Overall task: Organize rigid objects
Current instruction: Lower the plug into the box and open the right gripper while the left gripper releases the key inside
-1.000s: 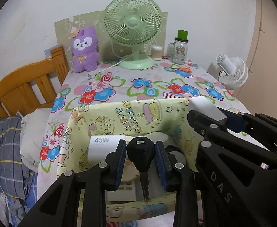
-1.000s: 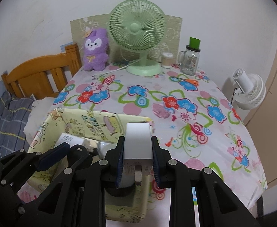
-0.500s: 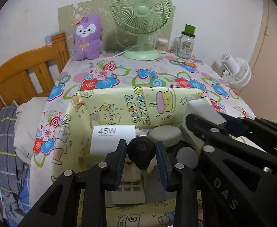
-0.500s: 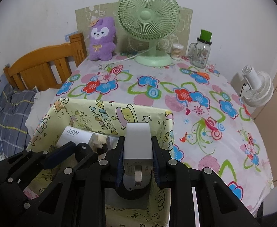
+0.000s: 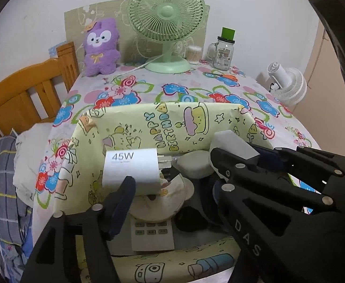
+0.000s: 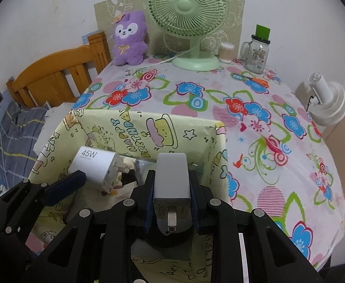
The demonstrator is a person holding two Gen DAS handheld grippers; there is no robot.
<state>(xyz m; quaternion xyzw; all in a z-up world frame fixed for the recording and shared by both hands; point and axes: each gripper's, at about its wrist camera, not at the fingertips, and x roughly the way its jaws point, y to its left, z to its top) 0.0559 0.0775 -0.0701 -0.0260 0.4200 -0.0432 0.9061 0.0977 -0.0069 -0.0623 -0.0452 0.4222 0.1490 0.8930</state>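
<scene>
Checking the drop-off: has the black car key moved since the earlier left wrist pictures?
Yes. The left gripper jaws have just been opening, and the black car key has dropped from between them into the yellow box, beside the remote.

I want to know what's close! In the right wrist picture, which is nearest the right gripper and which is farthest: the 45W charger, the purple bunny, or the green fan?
1. 45W charger: in the box, just left of the right gripper.
2. Purple bunny and green fan: both at the table's far edge, too close to call.
</scene>
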